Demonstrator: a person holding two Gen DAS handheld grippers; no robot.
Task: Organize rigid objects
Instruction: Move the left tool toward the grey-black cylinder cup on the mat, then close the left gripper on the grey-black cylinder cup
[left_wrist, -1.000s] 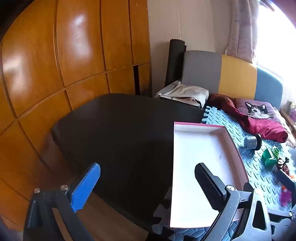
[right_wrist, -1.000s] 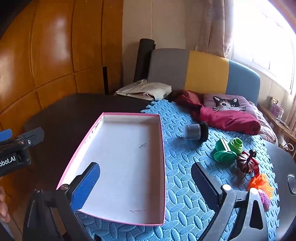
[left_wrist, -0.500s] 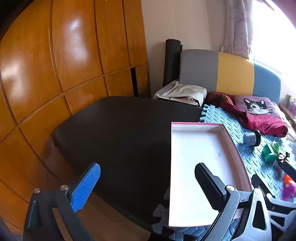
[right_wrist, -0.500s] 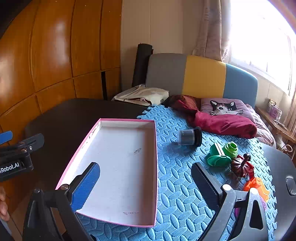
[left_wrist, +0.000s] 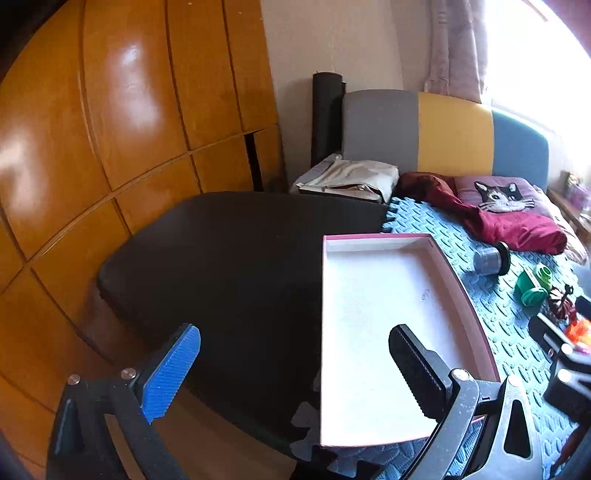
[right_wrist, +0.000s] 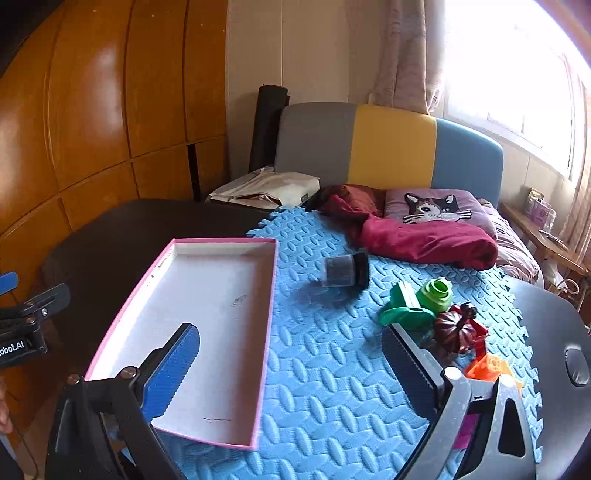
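Observation:
A pink-edged shallow box (right_wrist: 207, 332) (left_wrist: 384, 325) with a white inside lies empty on the blue foam mat (right_wrist: 332, 369). To its right lie a grey jar with a black lid (right_wrist: 345, 272) (left_wrist: 493, 258), green plastic pieces (right_wrist: 421, 301) (left_wrist: 533, 284), a dark red pumpkin figure (right_wrist: 458, 330) and an orange toy (right_wrist: 487, 369). My right gripper (right_wrist: 291, 354) hovers open over the mat between box and toys. My left gripper (left_wrist: 295, 354) stands open over the box's left edge and the dark table. Nothing is held.
The dark table (left_wrist: 229, 258) extends left of the mat, with wooden panels (left_wrist: 110, 129) behind. A sofa (right_wrist: 391, 147) holds a beige bag (right_wrist: 266, 190), a red cloth (right_wrist: 424, 236) and a cat cushion (right_wrist: 432, 206). A black surface (right_wrist: 554, 332) lies at right.
Both cameras have pulled back and tilted slightly; the box and toys sit a little farther off in view. Both grippers stay open and nothing on the mat has moved.

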